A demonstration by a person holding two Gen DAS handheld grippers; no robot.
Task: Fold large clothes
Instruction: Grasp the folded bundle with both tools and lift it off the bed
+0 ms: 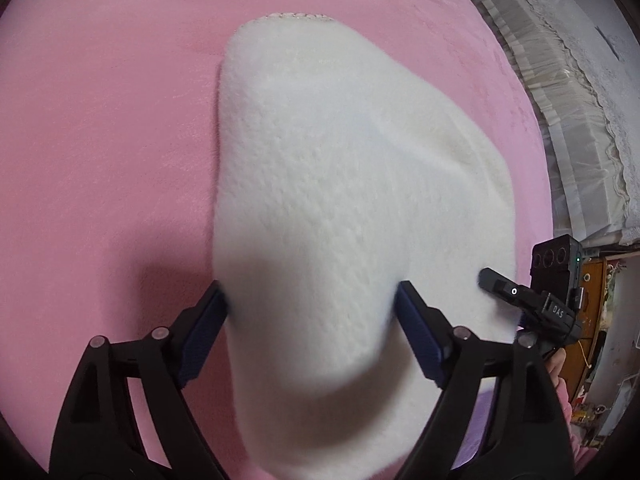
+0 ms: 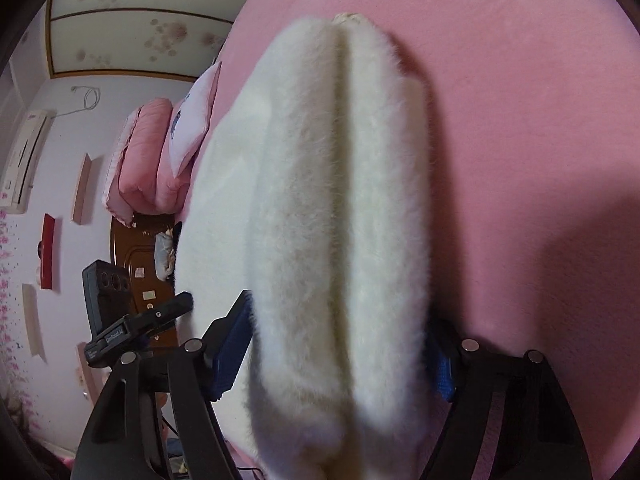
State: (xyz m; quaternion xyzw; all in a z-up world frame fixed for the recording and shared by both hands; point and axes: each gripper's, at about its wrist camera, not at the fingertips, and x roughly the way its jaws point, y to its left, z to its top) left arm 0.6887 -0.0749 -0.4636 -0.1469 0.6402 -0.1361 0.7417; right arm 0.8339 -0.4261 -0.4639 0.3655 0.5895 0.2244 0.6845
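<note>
A thick white fleecy garment point(image 1: 340, 160) lies in a long folded bundle on the pink bed cover point(image 1: 100, 120), with a beaded trim at its far end. My left gripper point(image 1: 310, 304) has the near end of the bundle between its blue pads, which press on both sides. In the right wrist view the same garment point(image 2: 340, 160) shows as two plush rolls with a crease between them. My right gripper point(image 2: 340, 312) is closed on that end, and the pile bulges over its right pad. Each view shows the other gripper beside the garment: the right one point(image 1: 516, 296) and the left one point(image 2: 160, 312).
The pink bed cover point(image 2: 520, 120) spreads wide around the garment. A white lace-draped piece of furniture point(image 1: 580, 100) stands past the bed's right edge. Pink pillows and a folded quilt point(image 2: 160, 160) are stacked at the wooden headboard point(image 2: 136, 264), below a wall with an air conditioner point(image 2: 24, 160).
</note>
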